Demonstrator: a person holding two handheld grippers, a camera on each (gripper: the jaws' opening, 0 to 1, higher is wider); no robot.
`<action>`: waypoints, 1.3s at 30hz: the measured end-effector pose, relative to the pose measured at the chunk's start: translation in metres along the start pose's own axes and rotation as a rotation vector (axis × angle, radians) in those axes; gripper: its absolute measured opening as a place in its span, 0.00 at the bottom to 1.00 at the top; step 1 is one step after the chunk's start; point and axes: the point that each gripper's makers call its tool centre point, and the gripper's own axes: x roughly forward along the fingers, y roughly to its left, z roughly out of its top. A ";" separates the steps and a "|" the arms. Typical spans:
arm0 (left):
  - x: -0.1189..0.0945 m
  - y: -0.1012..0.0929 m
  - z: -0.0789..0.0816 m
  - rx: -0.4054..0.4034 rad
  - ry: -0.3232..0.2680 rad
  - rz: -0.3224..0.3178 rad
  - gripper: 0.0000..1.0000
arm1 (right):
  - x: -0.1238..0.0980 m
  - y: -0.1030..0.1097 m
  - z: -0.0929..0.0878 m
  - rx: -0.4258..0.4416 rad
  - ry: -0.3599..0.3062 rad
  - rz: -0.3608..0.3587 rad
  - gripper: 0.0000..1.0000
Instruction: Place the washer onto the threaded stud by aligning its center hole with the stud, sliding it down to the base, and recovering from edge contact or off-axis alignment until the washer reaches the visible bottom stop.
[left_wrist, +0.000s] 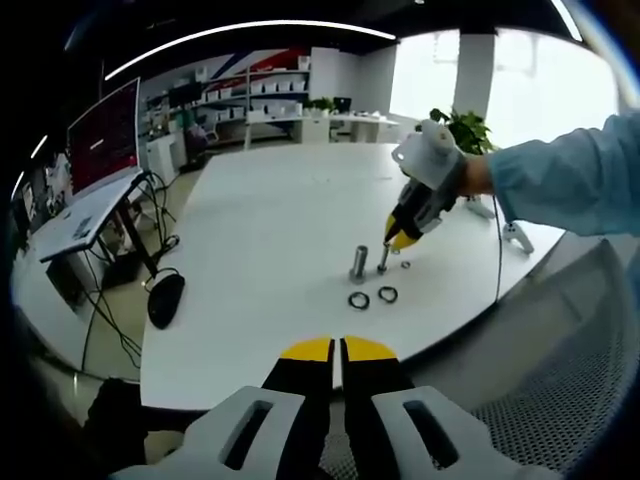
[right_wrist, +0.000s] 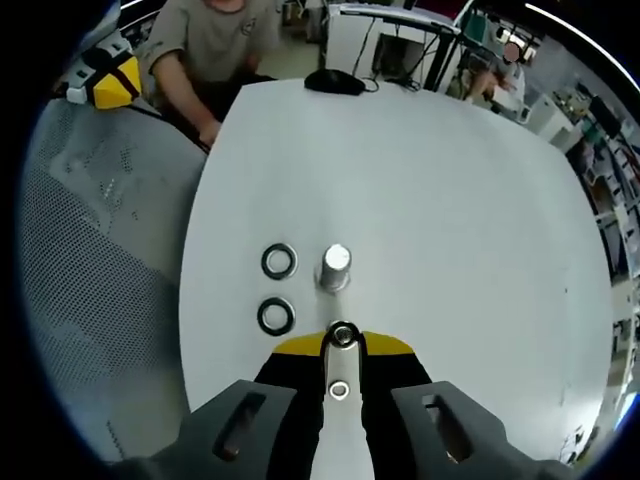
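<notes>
Entry, single moment. In the right gripper view my right gripper (right_wrist: 342, 342) stood low over the white table (right_wrist: 450, 200), its yellow-tipped jaws drawn in close around a slim metal stud (right_wrist: 342, 336) seen end-on, a ring at its top. I could not tell whether that ring was the washer or the stud's own end. A second small ring (right_wrist: 339, 390) lay between the jaws nearer the camera; what it was I could not say. Just beyond the tips stood a thicker metal cylinder (right_wrist: 335, 268), upright. To its left, two dark rings (right_wrist: 279, 261) lay flat on the table, one beyond the other, apart from each other and from the cylinder.

In the left gripper view my left gripper (left_wrist: 341, 350) was held back off the table edge, jaws nearly touching with only a thin slit between them and nothing in them. From there I saw the right gripper (left_wrist: 402, 240) tilted down over the stud (left_wrist: 383, 259), a light blue sleeve (left_wrist: 570, 180) behind it. The cylinder (left_wrist: 358, 264) stood just beside the stud, and the two dark rings (left_wrist: 359, 300) lay nearer to me.

Also noted: a computer mouse (left_wrist: 165, 299) near the table's left edge and a person in a grey shirt (right_wrist: 205, 45) seated at the far side.
</notes>
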 end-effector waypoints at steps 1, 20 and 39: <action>0.000 0.000 0.000 0.000 0.002 0.000 0.00 | 0.000 0.000 0.000 0.003 0.001 0.002 0.13; 0.000 0.001 0.002 -0.007 -0.012 0.002 0.00 | 0.024 0.008 -0.013 -0.014 0.052 0.054 0.13; 0.000 0.003 0.004 -0.021 -0.025 0.009 0.00 | 0.039 0.007 -0.028 -0.013 0.061 0.090 0.14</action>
